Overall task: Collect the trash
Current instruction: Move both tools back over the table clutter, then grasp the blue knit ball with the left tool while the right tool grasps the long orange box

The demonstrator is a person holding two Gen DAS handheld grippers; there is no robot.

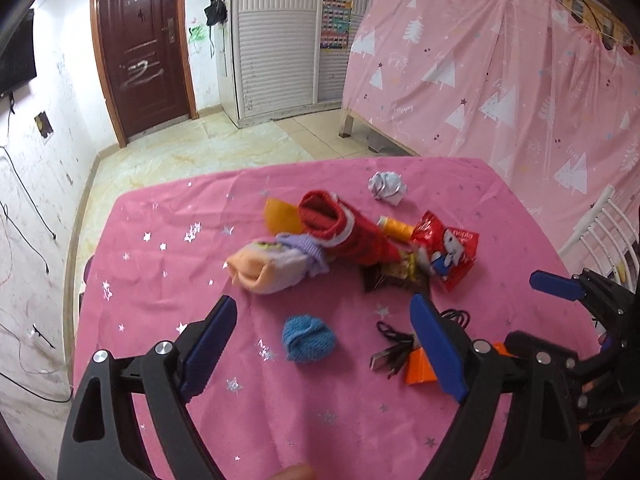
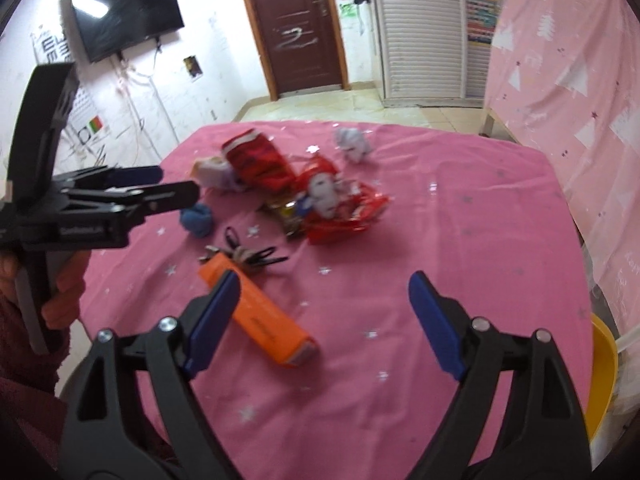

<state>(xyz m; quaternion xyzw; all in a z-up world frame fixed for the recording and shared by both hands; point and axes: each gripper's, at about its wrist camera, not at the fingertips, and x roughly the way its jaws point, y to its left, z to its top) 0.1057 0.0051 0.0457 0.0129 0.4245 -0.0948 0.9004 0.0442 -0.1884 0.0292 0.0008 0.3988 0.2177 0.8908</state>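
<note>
In the left wrist view, the left gripper (image 1: 324, 344) hangs above the near part of the tabletop (image 1: 160, 280), which carries a pink cloth with silver stars. Its jaws stand wide apart and hold nothing. Between the fingers lies a blue knitted ball (image 1: 308, 339). Toward the middle of the tabletop lies a red snack wrapper (image 1: 452, 254), touching a dark wrapper (image 1: 394, 274), with a red sock (image 1: 340, 230) and a pale sock (image 1: 272, 266) just beside. A crumpled white paper (image 1: 386, 187) lies near the far edge.

In the right wrist view, the right gripper (image 2: 322, 326) also has its jaws apart, empty, above the near edge. An orange box (image 2: 260, 320) lies just beside its left finger, and a black cable (image 2: 256, 256) touches the box's far end. The red snack wrapper (image 2: 344, 208) is at the middle and the crumpled paper (image 2: 352, 144) near the far edge. A yellow bin (image 2: 604, 380) stands past the right edge.
</note>
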